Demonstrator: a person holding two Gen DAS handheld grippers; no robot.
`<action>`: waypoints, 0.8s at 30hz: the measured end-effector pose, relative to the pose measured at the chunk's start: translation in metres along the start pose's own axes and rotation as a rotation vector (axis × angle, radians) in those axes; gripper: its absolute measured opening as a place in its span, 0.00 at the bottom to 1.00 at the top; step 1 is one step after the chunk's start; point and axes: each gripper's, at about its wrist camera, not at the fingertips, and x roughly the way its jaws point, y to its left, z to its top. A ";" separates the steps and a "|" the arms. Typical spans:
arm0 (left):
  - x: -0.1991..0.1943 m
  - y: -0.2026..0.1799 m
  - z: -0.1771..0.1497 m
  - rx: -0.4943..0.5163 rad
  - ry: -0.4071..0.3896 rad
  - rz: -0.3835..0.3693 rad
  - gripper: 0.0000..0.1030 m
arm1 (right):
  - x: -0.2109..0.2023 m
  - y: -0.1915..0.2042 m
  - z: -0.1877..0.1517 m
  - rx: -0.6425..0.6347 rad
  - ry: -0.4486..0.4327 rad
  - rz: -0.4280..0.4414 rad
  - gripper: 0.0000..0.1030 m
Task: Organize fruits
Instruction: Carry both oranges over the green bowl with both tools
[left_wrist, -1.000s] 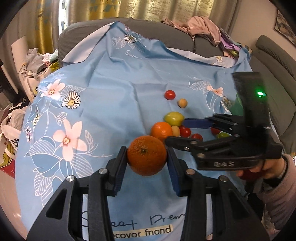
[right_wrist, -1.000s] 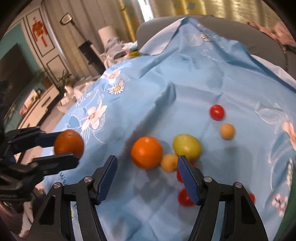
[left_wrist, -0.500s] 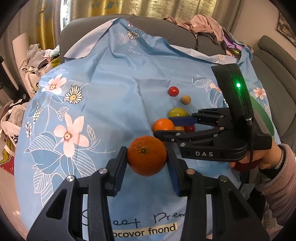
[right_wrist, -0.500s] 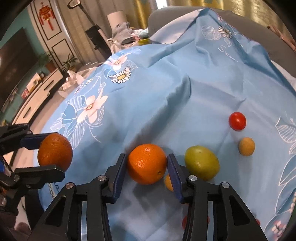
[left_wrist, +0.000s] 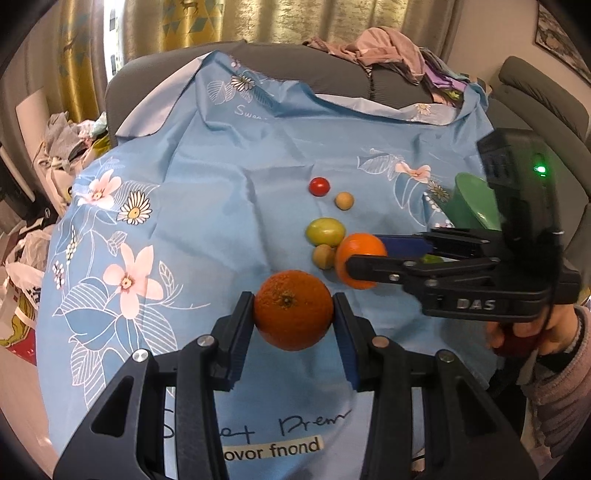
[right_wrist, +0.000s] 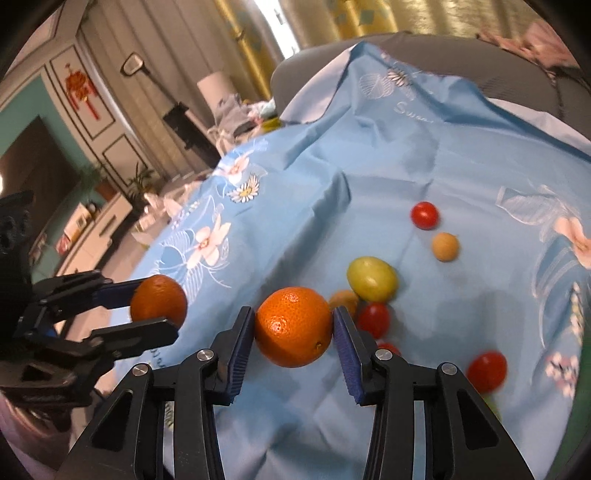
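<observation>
Two oranges are held: the left gripper (left_wrist: 293, 319) squeezes the dark orange (left_wrist: 293, 309), the right gripper (right_wrist: 293, 334) squeezes the bright orange (right_wrist: 293, 326).

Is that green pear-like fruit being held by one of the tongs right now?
No, the green fruit lies loose on the blue cloth, while the right tongs are shut on an orange.

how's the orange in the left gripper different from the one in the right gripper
The left gripper's orange is darker and duller; the right gripper's orange is brighter and glossier. The left one shows its stem dimple to its camera; the right one shows smooth peel. Both sit clamped between blue-padded fingers above the blue floral cloth.
</observation>
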 end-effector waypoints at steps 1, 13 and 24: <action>-0.001 -0.003 0.000 0.007 -0.001 -0.001 0.41 | -0.003 0.000 -0.001 0.007 -0.007 0.000 0.44; -0.010 -0.039 0.005 0.083 -0.013 -0.001 0.41 | -0.074 -0.017 -0.029 0.109 -0.140 -0.032 0.44; -0.008 -0.077 0.017 0.176 -0.016 -0.019 0.41 | -0.117 -0.038 -0.047 0.177 -0.240 -0.084 0.44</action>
